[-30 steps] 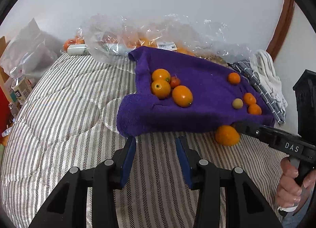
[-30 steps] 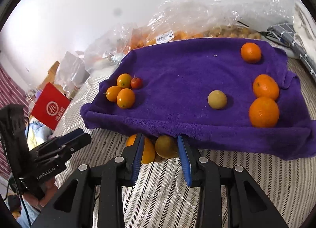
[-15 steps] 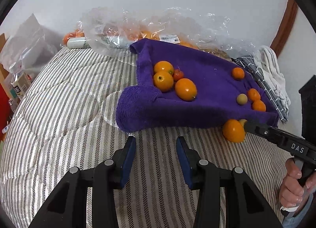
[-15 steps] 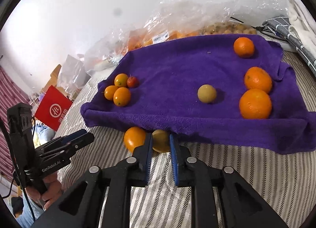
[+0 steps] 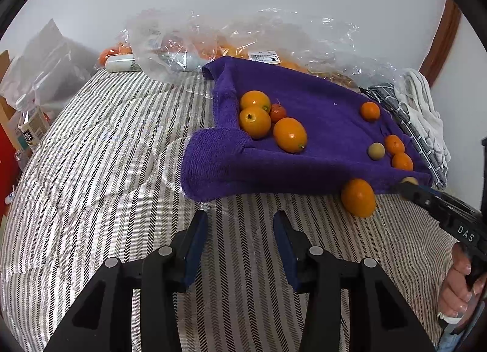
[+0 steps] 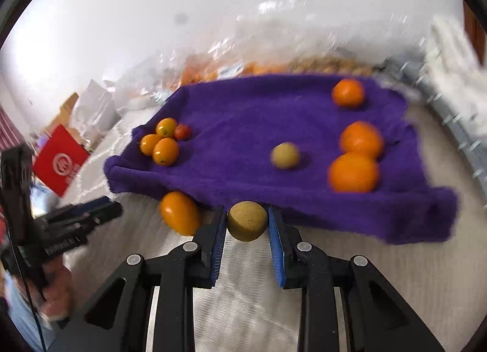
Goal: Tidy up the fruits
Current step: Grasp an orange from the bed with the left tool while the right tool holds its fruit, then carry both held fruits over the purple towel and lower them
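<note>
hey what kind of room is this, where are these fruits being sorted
Probably a bedroom: the fruit sits on a purple towel spread over a striped quilted bedcover, with folded cloths and plastic grocery bags against a plain wall.

Left tool (image 5: 239, 242) hangs low over the striped bedcover (image 5: 91, 169), jaws apart, nothing between them. Ahead lies a purple towel (image 5: 319, 126), its near corner rolled up. On its left part, three orange fruits (image 5: 255, 122) cluster with a small red fruit (image 5: 278, 112) touching them. On its right part: three small oranges (image 5: 370, 110) and a tan round fruit (image 5: 376, 150). One orange fruit (image 5: 358, 198) sits off the towel, against its front edge. Right tool (image 5: 409, 189) reaches in from the right (only a tan sliver shows at its tip). Crumpled clear plastic bags (image 5: 228, 35) lie behind the towel.
</note>
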The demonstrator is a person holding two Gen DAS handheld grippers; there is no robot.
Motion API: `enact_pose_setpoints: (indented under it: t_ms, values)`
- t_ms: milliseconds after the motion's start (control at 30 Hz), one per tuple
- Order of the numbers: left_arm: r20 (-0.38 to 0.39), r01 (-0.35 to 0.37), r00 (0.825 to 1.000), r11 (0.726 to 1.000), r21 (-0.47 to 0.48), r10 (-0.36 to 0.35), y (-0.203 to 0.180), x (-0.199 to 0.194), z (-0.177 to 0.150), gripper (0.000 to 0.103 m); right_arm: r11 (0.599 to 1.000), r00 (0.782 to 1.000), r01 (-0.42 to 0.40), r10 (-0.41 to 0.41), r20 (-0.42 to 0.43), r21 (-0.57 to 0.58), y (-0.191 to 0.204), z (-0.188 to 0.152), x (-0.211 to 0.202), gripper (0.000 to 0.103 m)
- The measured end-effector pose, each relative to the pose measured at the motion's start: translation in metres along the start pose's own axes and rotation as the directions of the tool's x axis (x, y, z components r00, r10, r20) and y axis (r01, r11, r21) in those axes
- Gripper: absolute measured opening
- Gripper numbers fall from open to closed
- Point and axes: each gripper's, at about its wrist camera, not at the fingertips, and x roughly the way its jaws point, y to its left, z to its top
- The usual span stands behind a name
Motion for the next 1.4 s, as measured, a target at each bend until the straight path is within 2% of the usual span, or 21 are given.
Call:
enact_pose_setpoints:
  t_ms: [100, 167, 333, 400, 600, 767, 867, 1100, 1267, 1400]
  values:
    - [-0.002, -0.010, 1.000, 1.000, 0.007, 0.010, -0.002, 0.000, 0.000, 0.042, 0.995, 0.996, 0.090, -0.090, 0.005, -0.041, -0.014, -0.005, -0.006, 0.027]
    - [-0.003, -0.016, 1.000, 1.000, 0.012, 0.016, -0.003, 0.001, 0.000, 0.042, 0.992, 0.993, 0.118, -0.118, -0.005, -0.042, -0.025, -0.007, -0.006, 0.027]
    - [-0.006, -0.018, 1.000, 1.000, 0.015, 0.018, -0.002, 0.001, 0.000, 0.042, 0.988, 0.989, 0.146, -0.144, 0.037, -0.057, -0.041, -0.010, -0.015, 0.027]
    - [-0.006, -0.012, 1.000, 1.000, 0.011, 0.012, -0.001, 0.001, 0.000, 0.042, 0.994, 0.994, 0.106, -0.105, 0.035, -0.029, -0.046, -0.009, -0.015, 0.027]
    - [-0.010, 0.011, 1.000, 1.000, -0.009, -0.011, 0.003, 0.001, 0.001, 0.042, 0.994, 0.994, 0.101, -0.100, -0.032, 0.039, -0.064, -0.008, -0.012, 0.027]
    - [-0.003, 0.023, 1.000, 1.000, -0.021, -0.023, 0.003, -0.001, 0.000, 0.041, 0.987, 0.987, 0.148, -0.145, -0.062, 0.053, -0.077, -0.010, -0.009, 0.027]
    - [0.000, 0.021, 1.000, 1.000, -0.005, -0.021, -0.008, -0.002, 0.002, 0.041, 0.983, 0.985, 0.173, -0.171, -0.038, 0.055, -0.081, -0.010, -0.014, 0.027]
    - [-0.020, 0.130, 0.991, 0.991, 0.030, -0.129, -0.059, 0.001, 0.012, 0.043, 0.978, 0.982, 0.189, -0.191, 0.015, 0.084, -0.093, -0.008, -0.028, 0.027]
    - [-0.056, 0.184, 0.981, 0.983, -0.009, -0.185, -0.081, 0.017, 0.021, 0.043, 0.977, 0.980, 0.192, -0.196, 0.035, 0.091, -0.097, -0.008, -0.032, 0.027]
    - [-0.090, 0.202, 0.975, 0.978, -0.046, -0.205, -0.086, 0.032, 0.020, 0.043, 0.979, 0.981, 0.187, -0.191, 0.035, 0.079, -0.092, -0.009, -0.029, 0.027]
